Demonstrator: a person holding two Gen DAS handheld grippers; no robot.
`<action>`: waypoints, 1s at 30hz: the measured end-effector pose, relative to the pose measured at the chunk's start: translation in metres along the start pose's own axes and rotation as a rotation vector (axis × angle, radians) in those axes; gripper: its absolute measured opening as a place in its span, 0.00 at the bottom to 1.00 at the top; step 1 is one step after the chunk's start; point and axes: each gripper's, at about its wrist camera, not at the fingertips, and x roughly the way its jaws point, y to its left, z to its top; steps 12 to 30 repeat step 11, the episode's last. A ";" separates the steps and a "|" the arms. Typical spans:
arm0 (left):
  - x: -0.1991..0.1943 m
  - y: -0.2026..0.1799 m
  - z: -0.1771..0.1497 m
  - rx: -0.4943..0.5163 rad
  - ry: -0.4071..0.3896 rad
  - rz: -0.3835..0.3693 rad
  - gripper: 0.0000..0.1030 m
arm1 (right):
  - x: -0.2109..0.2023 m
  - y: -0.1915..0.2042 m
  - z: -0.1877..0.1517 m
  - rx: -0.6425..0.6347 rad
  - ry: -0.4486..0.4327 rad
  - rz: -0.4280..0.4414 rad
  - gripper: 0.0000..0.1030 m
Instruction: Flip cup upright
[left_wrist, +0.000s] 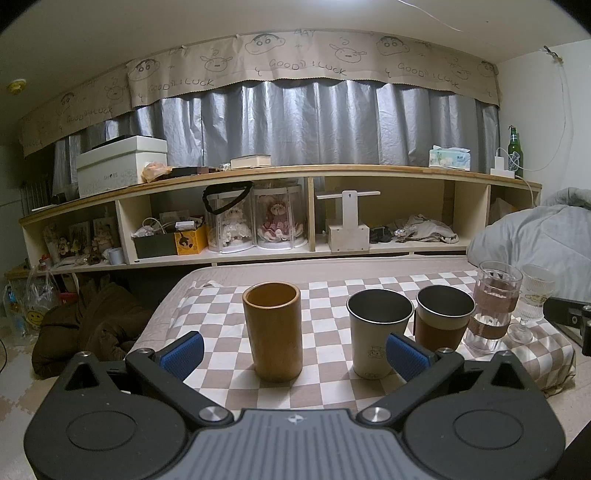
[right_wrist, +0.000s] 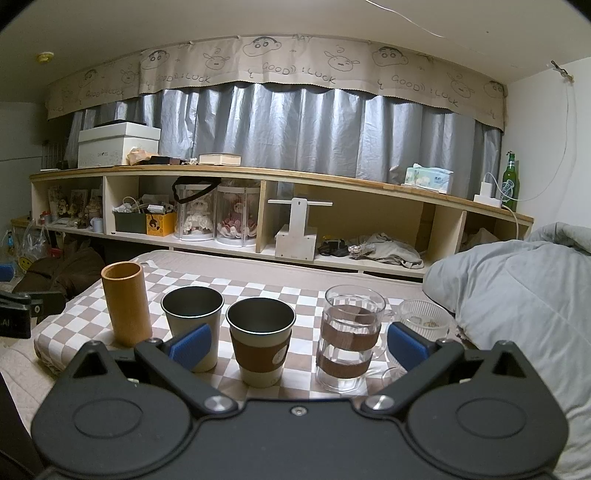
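grey curtains (left_wrist: 295, 122) hang behind a long wooden shelf (left_wrist: 280, 173), under a white ceiling (left_wrist: 258, 18).

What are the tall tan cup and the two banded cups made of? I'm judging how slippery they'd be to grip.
Tall tan cup: looks like bamboo or wood, matte, with a thick wall and even tan colour. Sleeved cup: dull grey metal-looking inside, pale outside, with a brown sleeve that may be paper or leather. Banded glass: clear ribbed glass, glossy, with two brown bands.
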 end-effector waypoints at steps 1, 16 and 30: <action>0.000 0.000 0.000 -0.001 0.000 0.000 1.00 | 0.000 0.000 0.000 0.000 0.000 -0.001 1.00; 0.000 -0.004 -0.001 -0.002 0.004 -0.001 1.00 | 0.000 0.001 0.000 0.000 0.000 -0.001 1.00; 0.000 -0.004 -0.001 -0.002 0.004 -0.001 1.00 | 0.000 0.001 0.000 0.000 0.000 -0.001 1.00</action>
